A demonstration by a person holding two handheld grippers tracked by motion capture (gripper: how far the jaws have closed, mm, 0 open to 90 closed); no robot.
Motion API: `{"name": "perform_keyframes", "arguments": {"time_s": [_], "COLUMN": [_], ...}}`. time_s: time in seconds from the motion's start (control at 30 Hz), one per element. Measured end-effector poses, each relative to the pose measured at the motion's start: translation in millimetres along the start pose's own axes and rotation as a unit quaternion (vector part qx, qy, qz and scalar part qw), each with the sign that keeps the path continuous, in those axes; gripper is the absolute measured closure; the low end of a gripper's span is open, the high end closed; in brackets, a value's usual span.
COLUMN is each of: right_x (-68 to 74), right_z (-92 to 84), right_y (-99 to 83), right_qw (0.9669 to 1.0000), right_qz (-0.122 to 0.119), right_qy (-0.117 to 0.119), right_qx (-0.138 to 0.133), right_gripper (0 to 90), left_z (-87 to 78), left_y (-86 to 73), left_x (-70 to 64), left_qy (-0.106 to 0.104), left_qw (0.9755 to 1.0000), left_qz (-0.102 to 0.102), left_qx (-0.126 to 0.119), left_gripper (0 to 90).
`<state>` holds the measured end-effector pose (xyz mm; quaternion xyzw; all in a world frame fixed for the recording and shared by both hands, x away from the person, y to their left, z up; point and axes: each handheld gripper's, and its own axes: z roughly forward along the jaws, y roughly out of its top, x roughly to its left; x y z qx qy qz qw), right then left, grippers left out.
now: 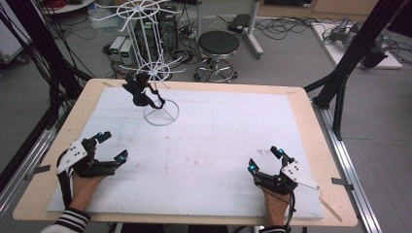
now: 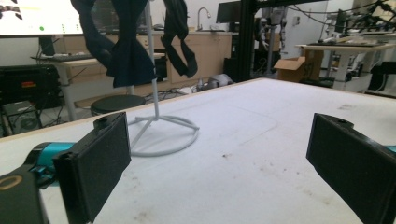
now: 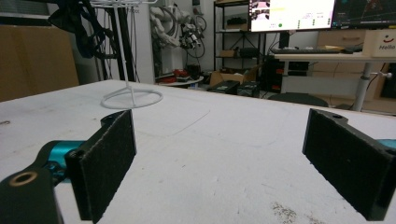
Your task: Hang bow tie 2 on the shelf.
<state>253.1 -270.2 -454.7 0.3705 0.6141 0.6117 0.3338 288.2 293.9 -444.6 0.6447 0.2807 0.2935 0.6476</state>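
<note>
left gripper (image 1: 111, 146) sits low on the near-left of the white mat (image 1: 209, 160), jaws spread wide, nothing between them. its own view looks straight across the mat at the rack, so i read this as a staged start pose, already aimed at the work.

next over, toward the far-left of the mat: the white wire rack (image 1: 153, 58), ring base flat on the mat, thin pole up, spoked arms at two levels. the dark socks (image 1: 141, 92) hang from the lower arms, draped over the wire, clear of the mat, beside the pole. in the left gripper view they dangle at the top of frame (image 2: 128, 51), above the ring base (image 2: 163, 135). hung like that they can be pinched from below or the side without touching the rack.

middle of the mat is bare apart from faint scuffs.

right gripper (image 1: 265, 160) sits near-right, mirror of the left, jaws also spread wide and holding nothing. well apart from the rack; its view catches the ring base (image 3: 132, 98) far off to the left.

judgement: nothing started yet. left is the nearer one for the first reach. the rack is light wire, so a tug may tip it.
</note>
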Motion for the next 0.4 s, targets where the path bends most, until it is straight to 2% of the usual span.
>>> {"name": "perform_keyframes", "arguments": {"time_s": [0.13,0.4], "right_x": [-0.2,0.0], "right_z": [0.1,0.0], "right_y": [0.0,0.0], "right_qw": [1.0000,1.0000], "right_qz": [-0.002,-0.001], "right_qy": [-0.001,0.000], "right_qx": [0.000,0.000], "right_gripper": [9.0,9.0], "left_z": [1.1,-0.9], "left_y": [-7.1,-10.1], "left_x": [-1.2,-0.7], "left_qy": [-0.003,0.004], "left_qw": [0.9999,1.0000], "left_qz": [0.002,-0.004], "left_qx": [0.010,-0.002], "left_gripper": [6.8,6.8]}}
